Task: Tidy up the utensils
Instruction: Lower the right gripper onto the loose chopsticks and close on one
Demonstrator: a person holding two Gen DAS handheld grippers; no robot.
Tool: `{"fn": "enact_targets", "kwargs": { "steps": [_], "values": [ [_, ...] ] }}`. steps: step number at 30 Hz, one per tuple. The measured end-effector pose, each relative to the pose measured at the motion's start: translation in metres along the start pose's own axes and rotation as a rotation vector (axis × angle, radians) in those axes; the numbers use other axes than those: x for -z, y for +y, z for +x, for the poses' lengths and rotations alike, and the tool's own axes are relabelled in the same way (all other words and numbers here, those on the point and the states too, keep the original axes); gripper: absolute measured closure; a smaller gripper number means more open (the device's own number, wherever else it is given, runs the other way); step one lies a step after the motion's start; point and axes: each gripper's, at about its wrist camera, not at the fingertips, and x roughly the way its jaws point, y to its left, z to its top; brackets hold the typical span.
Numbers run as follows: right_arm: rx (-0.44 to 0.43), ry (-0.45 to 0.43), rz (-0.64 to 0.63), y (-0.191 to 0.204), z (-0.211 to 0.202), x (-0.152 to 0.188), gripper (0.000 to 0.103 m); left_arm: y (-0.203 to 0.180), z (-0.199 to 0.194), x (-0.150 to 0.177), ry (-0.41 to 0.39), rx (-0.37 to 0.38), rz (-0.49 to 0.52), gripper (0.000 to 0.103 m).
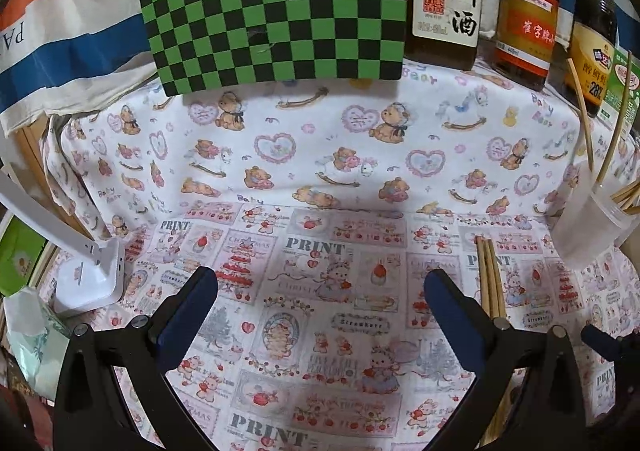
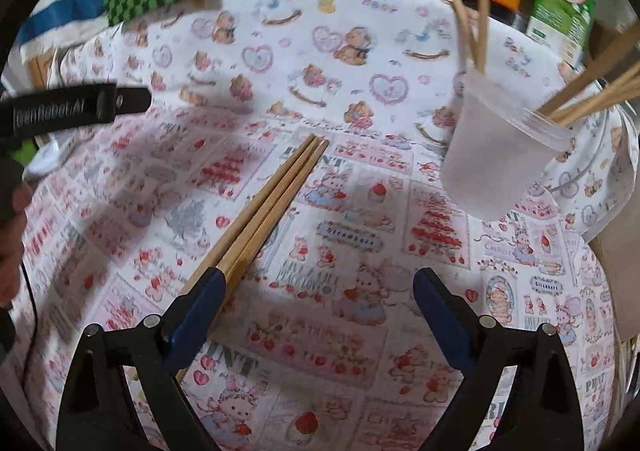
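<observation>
Chopsticks [image 2: 264, 211] lie flat beside the right gripper [image 2: 320, 315], wide open, holding nothing. Left gripper [image 1: 320, 303] too; open cloth [image 1: 320, 171] ahead.

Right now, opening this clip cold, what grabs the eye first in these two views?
The busy cartoon-print tablecloth fills both views, with a bundle of wooden chopsticks lying on it just ahead of the open right gripper, by its left finger. To the right stands a translucent plastic cup already holding several sticks. At the back, a green-and-black checkerboard leans beside a row of sauce bottles; the left gripper is open over bare cloth.
</observation>
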Motion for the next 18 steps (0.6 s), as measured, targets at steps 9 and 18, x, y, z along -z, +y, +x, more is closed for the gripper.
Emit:
{"fn": "enact_targets", "kwargs": {
  "steps": [9,18],
  "values": [
    [0.02,0.022,-0.027,0.0057,0.0004,0.0027,0.007,0.0074,-0.0029,-0.002,0.002,0.022,-0.021,0.001],
    [-0.063,0.068,-0.018,0.0088,0.0016,0.0047,0.007,0.0023,-0.0089,-0.0031,-0.035,-0.023,0.023,0.001]
  ]
}}
